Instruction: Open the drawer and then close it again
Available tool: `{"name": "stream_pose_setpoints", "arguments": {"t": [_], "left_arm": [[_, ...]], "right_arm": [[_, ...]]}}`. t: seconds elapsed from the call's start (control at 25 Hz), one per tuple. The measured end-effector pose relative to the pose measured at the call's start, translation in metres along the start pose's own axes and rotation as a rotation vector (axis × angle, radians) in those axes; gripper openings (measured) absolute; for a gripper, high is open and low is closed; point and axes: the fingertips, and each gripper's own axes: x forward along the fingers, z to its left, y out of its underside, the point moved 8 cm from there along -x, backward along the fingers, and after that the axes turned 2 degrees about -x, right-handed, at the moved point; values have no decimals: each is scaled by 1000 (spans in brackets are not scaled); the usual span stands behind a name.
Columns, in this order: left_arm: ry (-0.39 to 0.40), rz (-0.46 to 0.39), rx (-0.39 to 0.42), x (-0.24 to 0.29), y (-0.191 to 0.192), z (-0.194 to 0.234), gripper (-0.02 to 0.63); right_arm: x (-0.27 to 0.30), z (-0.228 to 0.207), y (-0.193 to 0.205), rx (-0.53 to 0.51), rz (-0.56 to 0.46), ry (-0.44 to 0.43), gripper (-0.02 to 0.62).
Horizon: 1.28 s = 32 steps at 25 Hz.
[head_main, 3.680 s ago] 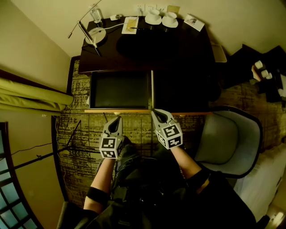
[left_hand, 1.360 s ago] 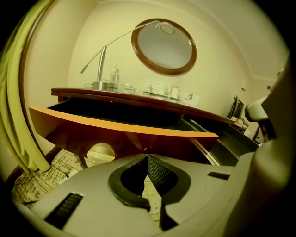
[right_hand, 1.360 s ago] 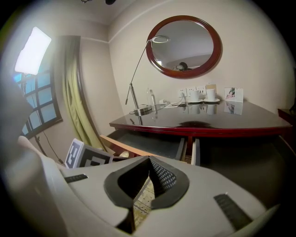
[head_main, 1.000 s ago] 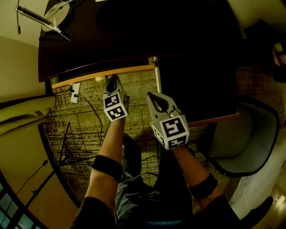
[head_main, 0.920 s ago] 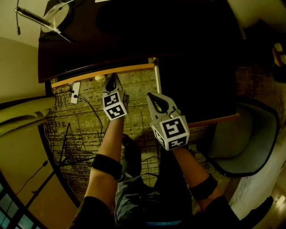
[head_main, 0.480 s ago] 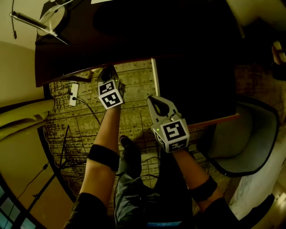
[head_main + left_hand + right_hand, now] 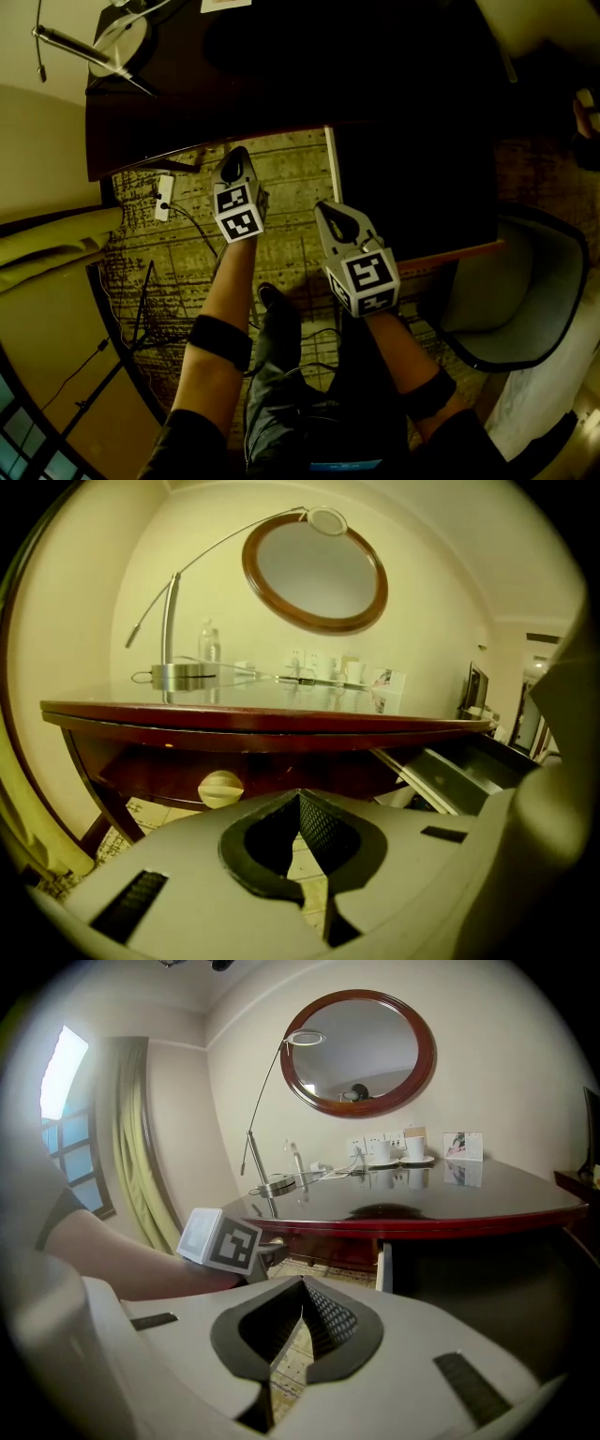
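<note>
The drawer sits pushed in under the dark wooden desk (image 7: 281,84). Its dark red front (image 7: 150,766) and round pale knob (image 7: 220,787) show in the left gripper view. My left gripper (image 7: 238,154) is shut and holds nothing. It points at the drawer front just short of the desk's edge, and its tip (image 7: 300,797) lies a little right of the knob, apart from it. My right gripper (image 7: 327,208) is also shut and empty. It hangs back over the carpet, nearer me, and in its own view the tip (image 7: 302,1286) points at the desk.
A desk lamp (image 7: 94,52) stands at the desk's back left, and cups (image 7: 394,1152) stand by the wall under an oval mirror (image 7: 314,569). A dark cabinet with a pale edge (image 7: 330,178) lies right of the grippers. A chair (image 7: 506,291), a power strip (image 7: 164,197) and a curtain (image 7: 56,244) surround the floor space.
The drawer's light front strip, out from the desk a second ago, has slid under the desk top. My left gripper went forward with it. The right gripper has stayed in place.
</note>
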Motion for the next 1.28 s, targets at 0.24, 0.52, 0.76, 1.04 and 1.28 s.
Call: {"name": "stream_pose_setpoints", "arguments": {"t": [0.24,0.52,0.76,1.04,1.28], "left_arm": [[57,27,27,-73,-20,-23,2],[133,3,108,-183,-80,-54,2],[168,-20,158,-260,-114,-87,2],[183,-56,153,-316,-128,-126,2],[188,-87,141,-345,-123,-147,2]], "right_arm": [[-21,15,-32,2,-15,-37,0],[-75,23,-71,-55,-42,-65,0],[-127,19,-94,-110,-57,-70,0],[-188,13,-104,-125,-88,-46,0],[-226,14,-90,-110,-106,-30,0]]}}
